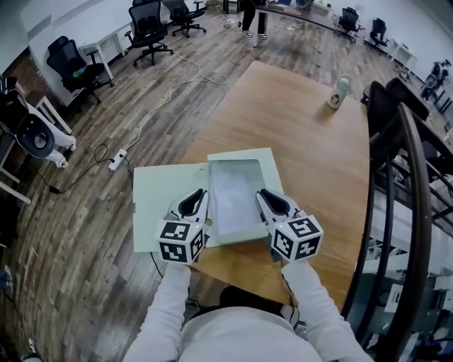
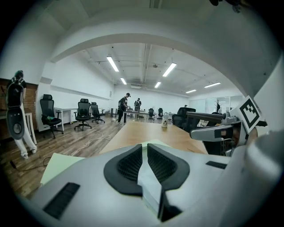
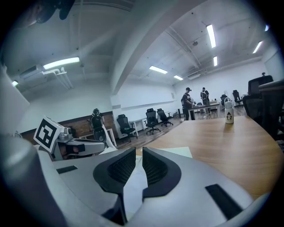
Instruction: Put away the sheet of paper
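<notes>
A pale grey sheet of paper [image 1: 237, 201] is held up over an open light-green folder [image 1: 159, 205] that lies at the near left corner of the wooden table [image 1: 318, 162]. My left gripper [image 1: 204, 200] is shut on the sheet's left edge, and my right gripper [image 1: 263, 198] is shut on its right edge. In the left gripper view the jaws [image 2: 144, 155] stand almost together, with the thin sheet [image 2: 148, 186] between the pads and the folder [image 2: 57, 164] below. In the right gripper view the jaws [image 3: 138, 162] likewise pinch the sheet [image 3: 133, 190], with the green folder [image 3: 177, 151] beyond.
A small bottle [image 1: 340, 92] stands at the table's far right. A dark chair and curved rail [image 1: 403, 162] crowd the right side. On the floor to the left lie a cable with a power strip [image 1: 117, 159] and office chairs [image 1: 148, 32]. A person [image 1: 253, 18] stands far off.
</notes>
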{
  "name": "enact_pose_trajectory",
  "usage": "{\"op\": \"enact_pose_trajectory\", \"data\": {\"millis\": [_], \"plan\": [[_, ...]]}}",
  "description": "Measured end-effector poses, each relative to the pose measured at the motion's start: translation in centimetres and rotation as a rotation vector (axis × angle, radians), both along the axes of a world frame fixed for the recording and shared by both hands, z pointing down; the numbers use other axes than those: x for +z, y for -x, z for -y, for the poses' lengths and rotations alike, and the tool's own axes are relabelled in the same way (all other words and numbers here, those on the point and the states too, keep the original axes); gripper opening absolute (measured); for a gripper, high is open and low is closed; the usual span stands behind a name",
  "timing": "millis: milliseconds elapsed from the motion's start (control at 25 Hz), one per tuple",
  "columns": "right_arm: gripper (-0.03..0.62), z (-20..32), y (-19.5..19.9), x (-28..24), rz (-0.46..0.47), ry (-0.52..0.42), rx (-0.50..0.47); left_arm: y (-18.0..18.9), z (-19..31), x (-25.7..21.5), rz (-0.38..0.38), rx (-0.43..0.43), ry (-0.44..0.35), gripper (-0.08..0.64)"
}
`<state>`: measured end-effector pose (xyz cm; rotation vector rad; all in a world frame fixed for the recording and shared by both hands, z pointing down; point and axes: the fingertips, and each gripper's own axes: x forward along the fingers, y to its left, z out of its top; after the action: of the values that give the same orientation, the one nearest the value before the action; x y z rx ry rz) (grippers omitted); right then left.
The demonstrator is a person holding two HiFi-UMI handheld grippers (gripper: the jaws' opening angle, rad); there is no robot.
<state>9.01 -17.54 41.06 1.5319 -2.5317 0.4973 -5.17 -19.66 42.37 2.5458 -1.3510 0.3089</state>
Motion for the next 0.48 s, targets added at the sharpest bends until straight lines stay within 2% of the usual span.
{"op": "enact_pose_trajectory", "data": {"millis": [480], "plan": [[0.054,-1.8,0.3,-0.3,-0.015,-0.039,0.015,1.9,-1.9,-1.6,-0.022,-0.002,-0.06,0.02]]}}
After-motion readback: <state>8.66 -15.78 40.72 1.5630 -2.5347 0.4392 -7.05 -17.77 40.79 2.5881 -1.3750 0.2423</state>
